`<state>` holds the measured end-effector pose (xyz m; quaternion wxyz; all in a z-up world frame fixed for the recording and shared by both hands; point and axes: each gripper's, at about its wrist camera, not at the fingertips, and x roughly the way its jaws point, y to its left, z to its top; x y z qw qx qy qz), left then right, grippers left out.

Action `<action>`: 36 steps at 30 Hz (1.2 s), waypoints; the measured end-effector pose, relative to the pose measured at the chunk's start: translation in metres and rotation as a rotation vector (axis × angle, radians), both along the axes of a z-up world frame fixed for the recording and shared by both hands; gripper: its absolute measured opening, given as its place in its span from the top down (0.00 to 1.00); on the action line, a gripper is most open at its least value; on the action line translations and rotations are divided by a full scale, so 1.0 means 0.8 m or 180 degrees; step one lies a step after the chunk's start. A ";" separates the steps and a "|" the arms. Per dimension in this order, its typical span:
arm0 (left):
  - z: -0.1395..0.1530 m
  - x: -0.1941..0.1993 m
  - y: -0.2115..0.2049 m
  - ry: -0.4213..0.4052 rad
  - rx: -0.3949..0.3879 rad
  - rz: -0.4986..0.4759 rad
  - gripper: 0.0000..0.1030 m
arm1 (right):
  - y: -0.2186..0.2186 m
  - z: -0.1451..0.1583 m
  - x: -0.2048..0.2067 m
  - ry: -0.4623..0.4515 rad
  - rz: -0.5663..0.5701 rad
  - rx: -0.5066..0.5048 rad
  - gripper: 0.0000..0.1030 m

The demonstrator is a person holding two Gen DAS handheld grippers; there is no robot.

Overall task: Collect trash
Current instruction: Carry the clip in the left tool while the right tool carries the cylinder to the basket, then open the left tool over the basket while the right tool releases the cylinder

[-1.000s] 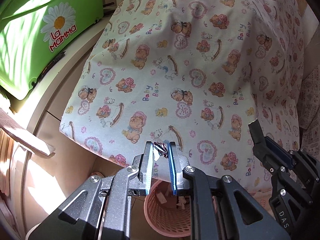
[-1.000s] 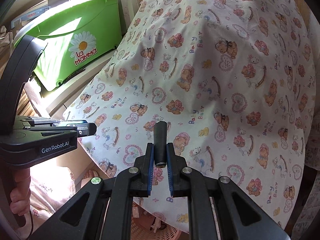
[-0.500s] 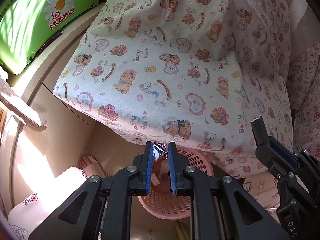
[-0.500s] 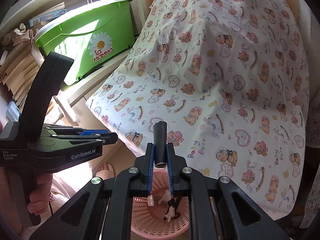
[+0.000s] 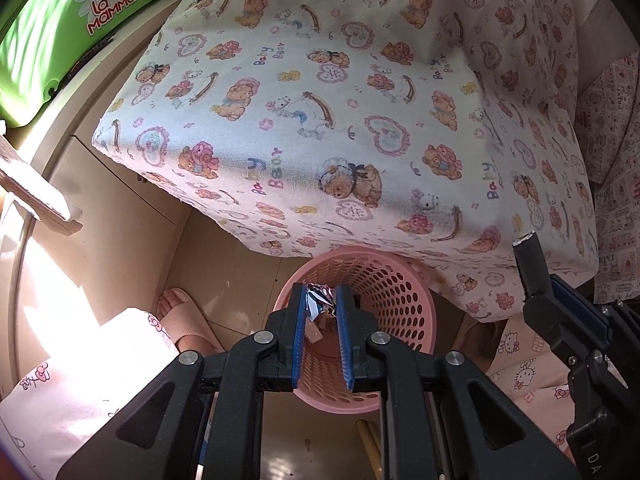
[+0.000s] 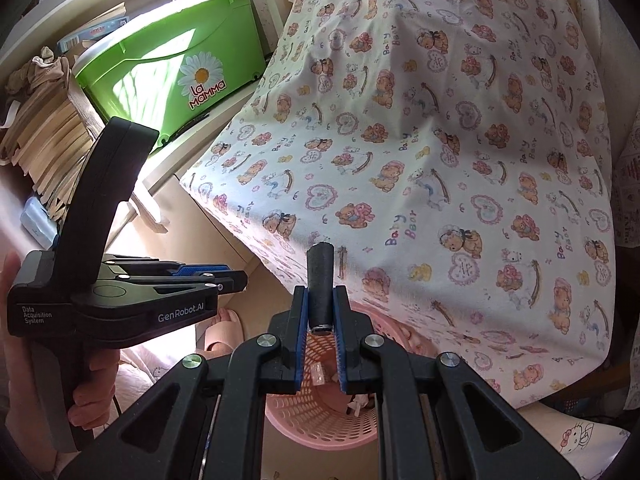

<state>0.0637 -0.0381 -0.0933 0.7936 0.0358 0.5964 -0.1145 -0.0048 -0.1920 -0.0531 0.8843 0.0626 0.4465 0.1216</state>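
My left gripper [image 5: 321,292] points steeply down, shut on a crumpled shiny wrapper [image 5: 316,302]. It hangs over the near rim of a pink perforated basket [image 5: 394,280] that stands on the floor, half under the table's edge. A few scraps lie inside the basket. My right gripper [image 6: 320,294] is shut on a short black cylinder [image 6: 320,272], above the same basket [image 6: 316,420]. In the left wrist view that cylinder [image 5: 529,258] sticks up at the right. The left gripper [image 6: 236,280] shows side-on at the left of the right wrist view.
A cloth with a teddy-bear print [image 5: 360,100] covers the table and hangs over its edge. A green "La Mamma" box [image 6: 172,64] sits on a shelf at the left, next to stacked books [image 6: 44,136]. A person's foot in a pink slipper [image 5: 180,316] stands left of the basket.
Both grippers have moved from over the cloth toward the table's edge and the left has sunk. The basket has come into full view beneath them. Both grips are unchanged.
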 end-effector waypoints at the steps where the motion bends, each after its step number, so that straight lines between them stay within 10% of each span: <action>1: -0.004 0.001 0.000 0.0041 -0.0002 -0.0001 0.86 | 0.000 -0.003 0.001 0.0017 -0.0010 -0.0022 0.87; 36: -0.183 0.011 -0.015 0.1182 0.0305 0.0094 0.86 | 0.005 -0.208 0.034 0.1327 -0.0265 -0.0196 0.87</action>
